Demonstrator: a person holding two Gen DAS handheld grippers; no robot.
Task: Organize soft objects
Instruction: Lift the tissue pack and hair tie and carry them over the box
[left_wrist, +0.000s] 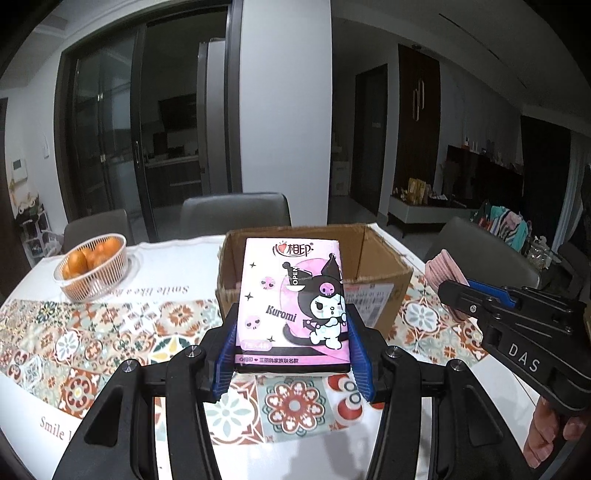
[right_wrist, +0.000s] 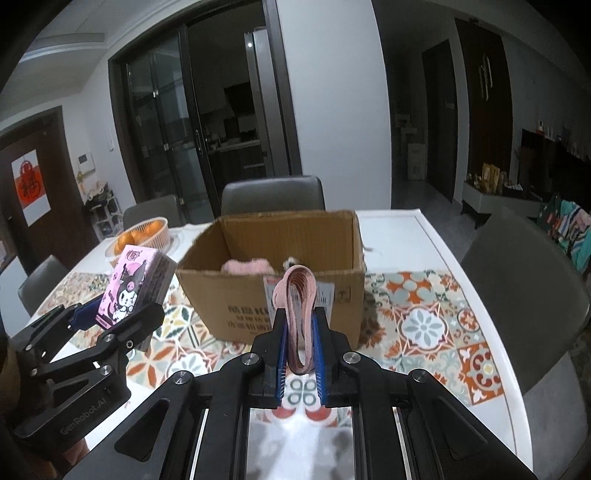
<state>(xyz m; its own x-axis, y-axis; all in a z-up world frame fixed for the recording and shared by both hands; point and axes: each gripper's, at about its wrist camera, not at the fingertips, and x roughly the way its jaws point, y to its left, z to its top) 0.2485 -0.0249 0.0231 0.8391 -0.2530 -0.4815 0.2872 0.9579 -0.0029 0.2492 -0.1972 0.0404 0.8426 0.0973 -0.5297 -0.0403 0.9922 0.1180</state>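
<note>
Left hand-held gripper (left_wrist: 291, 354) clamps a light, squashy tissue pack (left_wrist: 293, 299) by its sides; right hand-held gripper (right_wrist: 300, 354) pinches a limp folded pink cloth (right_wrist: 297, 306), cardboard box (right_wrist: 258, 295) just ahead

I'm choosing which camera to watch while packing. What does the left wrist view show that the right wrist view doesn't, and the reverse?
Left wrist only: the printed front of the Kuromi tissue pack, square-on between the left tongs.
Right wrist only: a pink soft item already inside the cardboard box.
Both: the box, the orange basket, and the right tongs shut on a folded pink cloth.
</note>
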